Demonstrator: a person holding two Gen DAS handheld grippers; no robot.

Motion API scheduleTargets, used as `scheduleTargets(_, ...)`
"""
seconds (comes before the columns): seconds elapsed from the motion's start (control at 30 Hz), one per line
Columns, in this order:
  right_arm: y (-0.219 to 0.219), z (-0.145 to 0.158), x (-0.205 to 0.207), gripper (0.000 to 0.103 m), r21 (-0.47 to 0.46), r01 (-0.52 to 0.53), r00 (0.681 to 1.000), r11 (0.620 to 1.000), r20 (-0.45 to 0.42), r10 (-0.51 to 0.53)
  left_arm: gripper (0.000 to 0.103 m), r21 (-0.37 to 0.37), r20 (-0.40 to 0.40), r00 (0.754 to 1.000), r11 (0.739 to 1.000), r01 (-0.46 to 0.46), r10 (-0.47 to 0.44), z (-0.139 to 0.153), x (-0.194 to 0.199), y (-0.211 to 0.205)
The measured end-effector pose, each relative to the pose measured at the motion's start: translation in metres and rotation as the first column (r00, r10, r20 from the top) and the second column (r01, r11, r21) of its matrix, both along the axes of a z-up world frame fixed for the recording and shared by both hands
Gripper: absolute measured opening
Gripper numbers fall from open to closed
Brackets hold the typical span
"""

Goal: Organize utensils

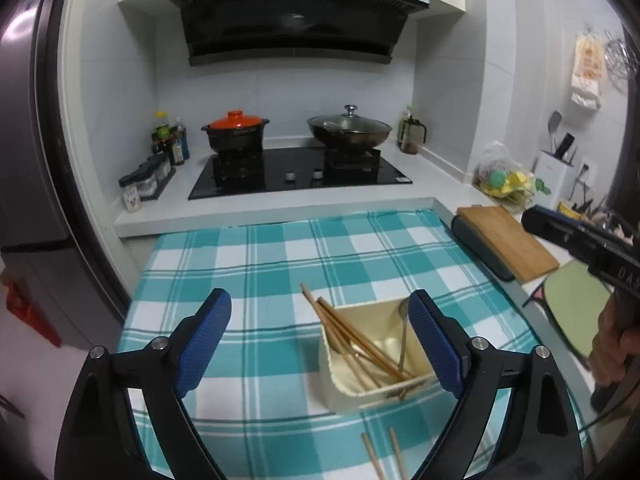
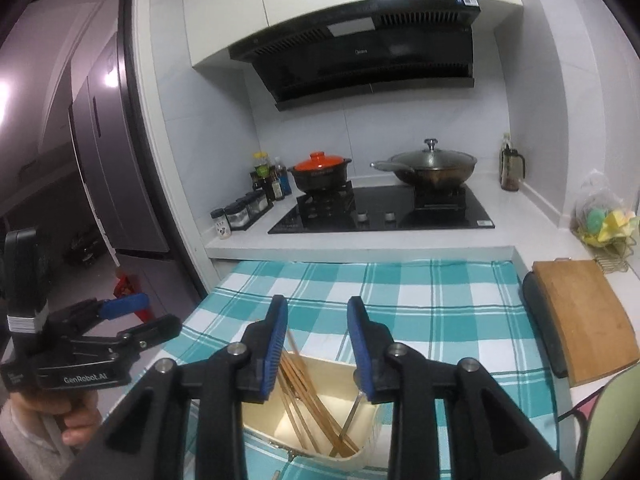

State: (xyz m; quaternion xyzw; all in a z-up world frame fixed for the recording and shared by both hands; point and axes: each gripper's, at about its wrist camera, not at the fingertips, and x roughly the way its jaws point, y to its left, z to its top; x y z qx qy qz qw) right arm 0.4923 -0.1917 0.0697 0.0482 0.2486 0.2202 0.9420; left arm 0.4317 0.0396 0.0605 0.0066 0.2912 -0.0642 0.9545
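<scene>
A cream utensil holder [image 1: 360, 394] stands on the teal checked cloth [image 1: 260, 272]. It holds several wooden chopsticks [image 1: 352, 340] and a metal spoon [image 1: 403, 332]. Two loose chopsticks [image 1: 384, 456] lie on the cloth in front of it. My left gripper [image 1: 320, 340] is open and empty, hovering above the cloth with the holder beside its right finger. In the right wrist view my right gripper [image 2: 317, 344] is open and empty, directly above the holder [image 2: 312, 424] with its chopsticks [image 2: 316, 404] and spoon [image 2: 352, 412]. The left gripper shows at that view's left edge.
Beyond the cloth a stove [image 1: 300, 172] carries an orange-lidded pot [image 1: 235, 132] and a lidded wok [image 1: 349, 130]. Spice jars [image 1: 150, 178] stand at the left. A wooden cutting board [image 1: 508, 240] and a green mat [image 1: 576, 308] lie at the right.
</scene>
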Motion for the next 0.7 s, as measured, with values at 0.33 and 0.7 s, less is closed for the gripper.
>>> scheduleTargets(0.33, -0.005, -0.019, -0.125, 0.043, -0.142, -0.051, 0.998, 0.988, 0.012, 0.053, 0.098, 0.054, -0.166, 0.986, 0.998, 0.011, -0.002, -0.106, -0.135, -0.01)
scheduleTargets(0.7, 0.001, -0.185, -0.246, 0.043, -0.115, 0.055, 0.984, 0.992, -0.163, -0.074, 0.098, 0.069, -0.234, 0.957, 0.985, -0.157, 0.169, -0.208, -0.2, -0.036)
